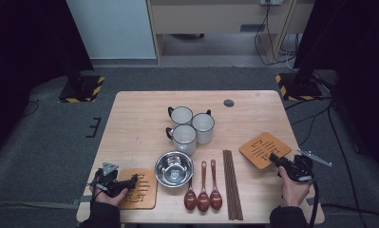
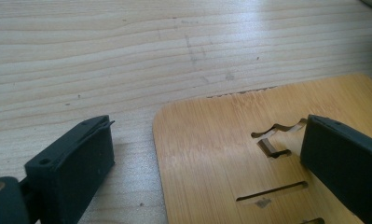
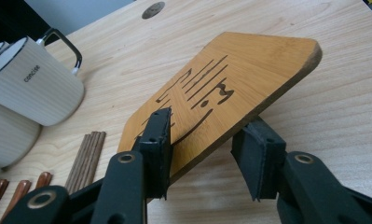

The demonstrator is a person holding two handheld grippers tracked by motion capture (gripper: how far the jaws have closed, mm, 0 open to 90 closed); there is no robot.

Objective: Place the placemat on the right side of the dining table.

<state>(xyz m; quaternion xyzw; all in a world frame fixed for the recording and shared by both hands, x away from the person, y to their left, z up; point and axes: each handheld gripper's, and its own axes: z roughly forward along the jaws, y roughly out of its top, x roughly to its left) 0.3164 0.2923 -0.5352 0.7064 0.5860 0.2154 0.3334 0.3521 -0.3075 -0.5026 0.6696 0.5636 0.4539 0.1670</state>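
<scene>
Two bamboo coasters with slotted patterns lie on the wooden table (image 1: 135,123). The left coaster (image 1: 146,194) (image 2: 221,158) lies flat near the front edge. My left gripper (image 1: 136,179) (image 2: 204,128) is open low over its corner, one jaw above the bare table and one above the coaster. The right coaster (image 1: 260,147) (image 3: 230,79) is tilted, its far edge raised off the table. My right gripper (image 1: 274,158) (image 3: 207,123) is open around its near corner, with one jaw over the top face and the other under it, and a wide gap between them.
Three white mugs (image 1: 192,126) stand at the table's centre. In front of them are a steel bowl (image 1: 174,168), three brown spoons (image 1: 203,187) and a bundle of dark chopsticks (image 1: 232,183). A round cable hole (image 1: 229,102) is at the back.
</scene>
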